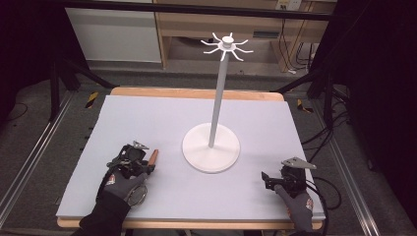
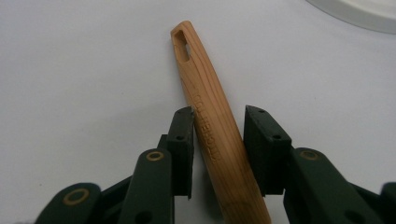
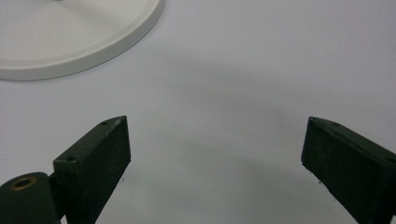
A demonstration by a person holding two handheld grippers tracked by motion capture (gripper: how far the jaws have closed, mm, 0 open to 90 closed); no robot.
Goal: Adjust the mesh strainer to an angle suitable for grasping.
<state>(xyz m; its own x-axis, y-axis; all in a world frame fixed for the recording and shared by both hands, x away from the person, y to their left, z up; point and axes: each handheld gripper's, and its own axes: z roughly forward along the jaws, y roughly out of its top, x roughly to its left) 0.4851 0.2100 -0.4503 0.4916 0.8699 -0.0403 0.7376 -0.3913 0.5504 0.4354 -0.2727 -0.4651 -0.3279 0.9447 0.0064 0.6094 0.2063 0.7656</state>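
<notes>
One wooden handle (image 2: 217, 135) lies on the white table (image 1: 147, 118), between the jaws of the left gripper (image 2: 218, 116), which close against both its sides. One white stand (image 1: 212, 142) with eight hooks rises at centre. Right gripper (image 3: 215, 135): jaws spread wide, holding nothing, beside the stand's base.

Grey floor (image 1: 44, 128), wooden furniture (image 1: 221, 22) behind — black curtains (image 1: 378, 73) flanking.

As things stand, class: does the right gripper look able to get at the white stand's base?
Probably yes. The right gripper is open and holds nothing, and only bare table lies between it and the stand's base.
</notes>
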